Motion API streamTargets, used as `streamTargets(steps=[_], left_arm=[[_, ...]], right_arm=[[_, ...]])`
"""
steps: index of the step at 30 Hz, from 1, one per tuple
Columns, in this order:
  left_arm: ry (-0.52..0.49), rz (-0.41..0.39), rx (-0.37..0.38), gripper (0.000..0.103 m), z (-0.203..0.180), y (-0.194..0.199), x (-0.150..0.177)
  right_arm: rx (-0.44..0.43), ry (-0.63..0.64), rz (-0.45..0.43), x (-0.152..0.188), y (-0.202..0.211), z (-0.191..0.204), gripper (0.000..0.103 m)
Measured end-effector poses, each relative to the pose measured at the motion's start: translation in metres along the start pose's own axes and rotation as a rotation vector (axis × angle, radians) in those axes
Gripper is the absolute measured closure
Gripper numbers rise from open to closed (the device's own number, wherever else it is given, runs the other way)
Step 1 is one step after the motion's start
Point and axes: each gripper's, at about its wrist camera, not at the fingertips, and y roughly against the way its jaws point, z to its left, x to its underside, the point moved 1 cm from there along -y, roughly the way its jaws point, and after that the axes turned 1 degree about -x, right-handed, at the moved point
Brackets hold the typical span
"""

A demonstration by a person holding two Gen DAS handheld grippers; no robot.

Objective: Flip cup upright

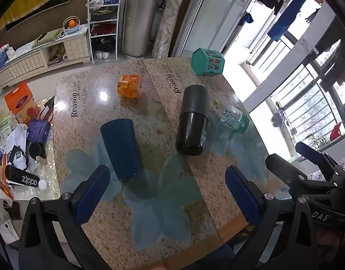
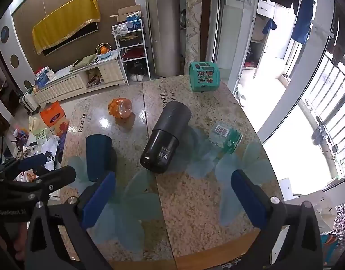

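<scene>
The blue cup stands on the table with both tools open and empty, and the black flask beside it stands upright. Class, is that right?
Not quite: the black flask lies on its side, as the right wrist view shows. The blue cup stands on the table; the left tool and right tool are open and empty.

Dark blue cup (image 1: 120, 148) (image 2: 98, 155) — inverted, mouth down on table, left of centre, untouched.

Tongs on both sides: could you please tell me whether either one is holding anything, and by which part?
Nothing is held. The left tongs and the right tongs are both open above the table, apart from the blue cup.
</scene>
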Motion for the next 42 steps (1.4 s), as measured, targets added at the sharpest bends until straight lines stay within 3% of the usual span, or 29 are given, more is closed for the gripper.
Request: streamTargets(steps=[11, 14, 42], left_arm=[[-0.011, -0.011, 0.009, 0.0, -0.002, 0.014, -0.002], [-0.001, -0.016, 0.004, 0.0, -0.003, 0.011, -0.002], [0.001, -0.021, -0.003, 0.0, -0.004, 0.012, -0.001]], right_arm=[[0.002, 0.015, -0.013, -0.005, 0.006, 0.016, 0.0], [-0.026, -0.004, -0.019, -0.003, 0.006, 0.003, 0.0], [-0.02, -0.002, -0.013, 0.001, 0.006, 0.002, 0.0]])
